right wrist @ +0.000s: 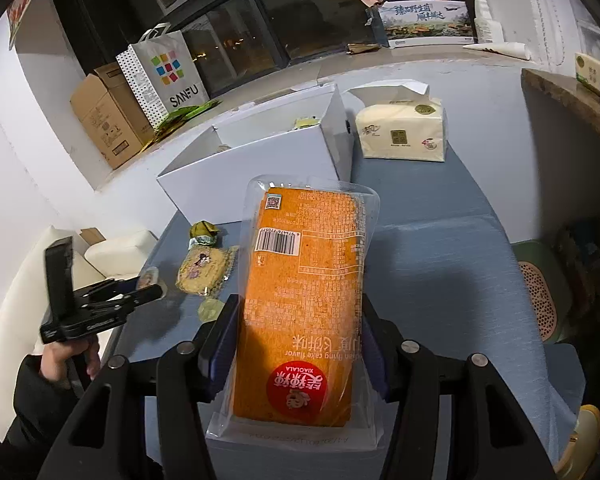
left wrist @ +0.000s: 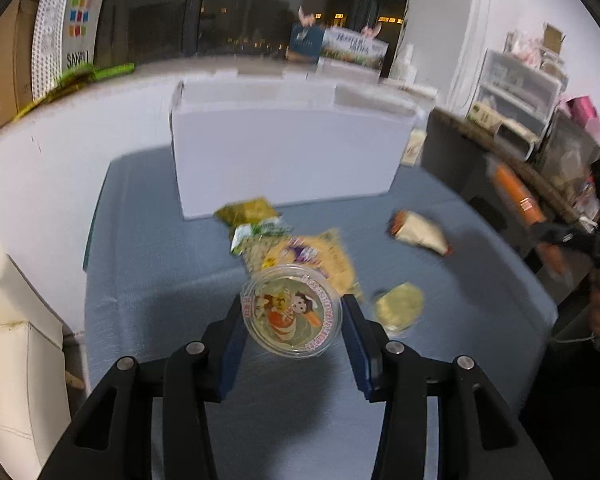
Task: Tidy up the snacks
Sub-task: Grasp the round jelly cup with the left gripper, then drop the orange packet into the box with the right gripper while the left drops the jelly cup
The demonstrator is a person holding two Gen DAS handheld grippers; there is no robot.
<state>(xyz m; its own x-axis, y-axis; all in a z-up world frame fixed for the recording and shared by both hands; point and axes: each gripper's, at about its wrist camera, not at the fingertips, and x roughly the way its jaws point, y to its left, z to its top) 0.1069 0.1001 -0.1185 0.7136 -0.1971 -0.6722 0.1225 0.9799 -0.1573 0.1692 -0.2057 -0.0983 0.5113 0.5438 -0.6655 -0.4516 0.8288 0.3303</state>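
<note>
My left gripper (left wrist: 292,304) is shut on a round clear cup (left wrist: 292,316) with a cartoon lid, both pads touching its sides just above the blue table (left wrist: 148,280). Past the cup lie a yellow snack bag (left wrist: 312,256), a green packet (left wrist: 246,212), a cone-shaped wrapper (left wrist: 418,234) and a round pale cake (left wrist: 398,304). My right gripper (right wrist: 300,306) is shut on a long orange snack pack (right wrist: 304,260) in clear wrap, held above the table. An open white box (right wrist: 252,168) stands at the back with some items inside.
A tissue pack (right wrist: 402,132) sits right of the white box. A cardboard box (right wrist: 104,120) and a paper shopping bag (right wrist: 164,76) stand on the window ledge. A white sofa (left wrist: 16,344) borders the table's left; a dark counter (right wrist: 568,96) is on its right.
</note>
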